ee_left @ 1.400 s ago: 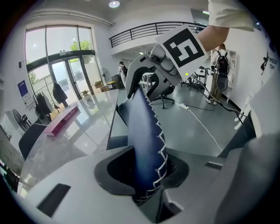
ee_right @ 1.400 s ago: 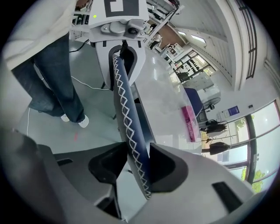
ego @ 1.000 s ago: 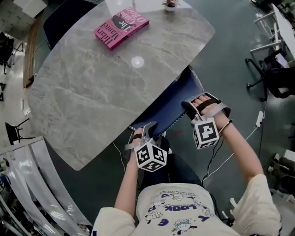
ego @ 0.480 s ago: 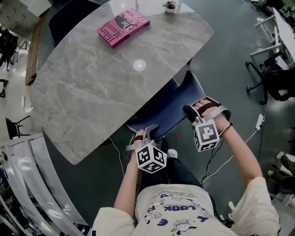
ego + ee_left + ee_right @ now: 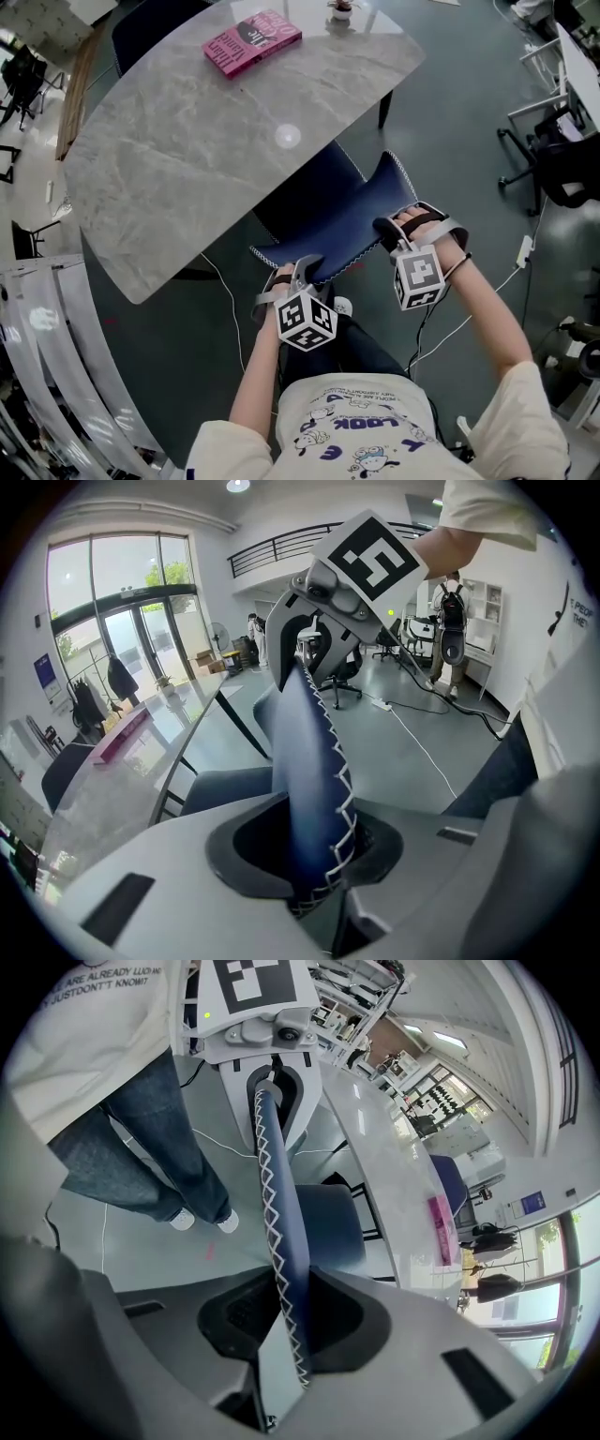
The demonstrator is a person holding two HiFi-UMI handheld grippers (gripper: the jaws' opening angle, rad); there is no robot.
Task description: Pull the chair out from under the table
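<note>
Now the chair (image 5: pixel 323 225) sits farther out from the table (image 5: pixel 187 150), left tool (image 5: pixel 302 270) and right tool (image 5: pixel 390 226) clamping its backrest.

I log a white printed T-shirt (image 5: pixel 366 431) (lower centre), blue jeans (image 5: pixel 141 1147), white shoes (image 5: pixel 202 1221); grey left gripper (image 5: pixel 302 270) and right gripper (image 5: pixel 389 230) carry black-and-white marker cubes (image 5: pixel 307 322).

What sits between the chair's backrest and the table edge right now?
Only the chair's own dark seat, partly clear of the table, as the head view shows.
</note>
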